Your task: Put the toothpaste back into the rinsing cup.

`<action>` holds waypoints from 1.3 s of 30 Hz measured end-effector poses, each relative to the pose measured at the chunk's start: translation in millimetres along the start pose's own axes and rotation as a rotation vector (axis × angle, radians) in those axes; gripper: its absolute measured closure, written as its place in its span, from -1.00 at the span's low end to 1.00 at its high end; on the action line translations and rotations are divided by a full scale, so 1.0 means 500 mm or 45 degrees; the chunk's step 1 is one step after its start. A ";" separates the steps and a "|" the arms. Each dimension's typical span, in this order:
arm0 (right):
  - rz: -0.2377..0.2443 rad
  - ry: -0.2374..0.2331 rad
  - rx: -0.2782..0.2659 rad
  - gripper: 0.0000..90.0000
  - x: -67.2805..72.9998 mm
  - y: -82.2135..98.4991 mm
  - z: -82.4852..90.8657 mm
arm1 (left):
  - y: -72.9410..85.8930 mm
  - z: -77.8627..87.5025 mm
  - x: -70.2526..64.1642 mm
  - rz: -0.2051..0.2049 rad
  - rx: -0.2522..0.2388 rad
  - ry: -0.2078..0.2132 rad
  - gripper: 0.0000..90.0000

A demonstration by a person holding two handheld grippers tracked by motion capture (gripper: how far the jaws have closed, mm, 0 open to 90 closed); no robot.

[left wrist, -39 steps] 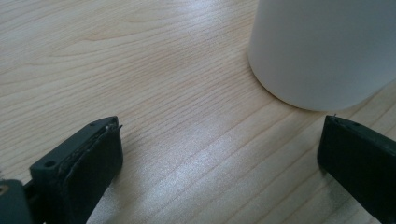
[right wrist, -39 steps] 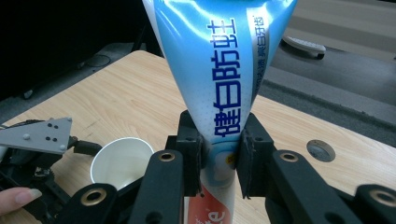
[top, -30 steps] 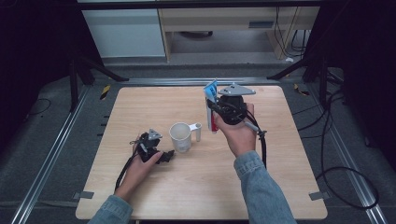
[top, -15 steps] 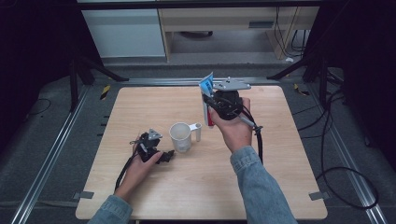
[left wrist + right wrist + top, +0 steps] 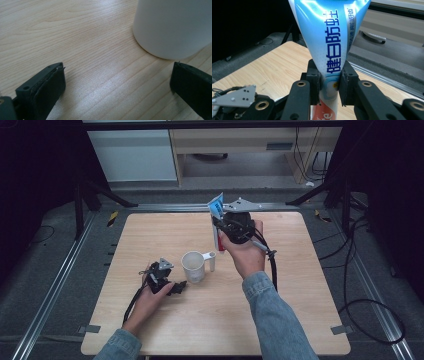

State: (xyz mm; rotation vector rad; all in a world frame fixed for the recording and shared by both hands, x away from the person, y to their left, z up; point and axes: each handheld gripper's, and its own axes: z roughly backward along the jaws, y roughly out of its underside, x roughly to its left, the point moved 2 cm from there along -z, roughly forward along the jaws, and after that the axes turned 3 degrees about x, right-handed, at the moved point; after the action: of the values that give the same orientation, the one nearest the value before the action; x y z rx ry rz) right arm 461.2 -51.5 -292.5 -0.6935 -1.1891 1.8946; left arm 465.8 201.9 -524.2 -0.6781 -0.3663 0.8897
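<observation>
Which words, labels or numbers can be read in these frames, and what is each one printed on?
"健白防蛀": large dark blue characters running along the blue part of the toothpaste tube held in the right gripper.
Smaller white print on the grey strip beside them: too small to read surely.
White lettering on the tube's red end, ending in "te": cut off by the frame's edge.
White cup: no print visible.

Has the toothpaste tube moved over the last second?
Yes. The toothpaste tube, clamped in the right hand-held gripper, has shifted left, closer above the cup.
</observation>
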 end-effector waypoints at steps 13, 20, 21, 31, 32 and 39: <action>0.000 -0.016 -0.028 0.63 0.017 -0.018 -0.019 | 0.000 0.000 0.001 -0.003 0.004 0.002 -1.00; 0.008 -0.021 -0.039 0.63 0.024 -0.021 -0.023 | 0.000 0.000 0.001 -0.005 0.004 0.002 -1.00; 0.008 -0.021 -0.039 0.63 0.024 -0.021 -0.023 | 0.000 0.000 0.001 -0.005 0.004 0.002 -1.00; 0.013 -0.014 -0.051 0.63 0.043 -0.021 -0.036 | 0.000 0.000 0.000 -0.002 0.004 0.002 -1.00; 0.012 -0.015 -0.053 0.63 0.047 -0.021 -0.037 | 0.000 0.000 0.001 -0.004 0.005 0.001 -1.00; 0.013 -0.007 -0.066 0.63 0.058 -0.021 -0.044 | 0.000 0.000 0.001 -0.005 0.005 0.003 -1.00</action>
State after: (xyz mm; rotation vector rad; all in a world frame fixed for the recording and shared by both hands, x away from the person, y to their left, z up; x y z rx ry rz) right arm 465.3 -13.8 -293.2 -0.7237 -1.2447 1.8806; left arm 466.1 202.2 -524.0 -0.6746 -0.3635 0.8852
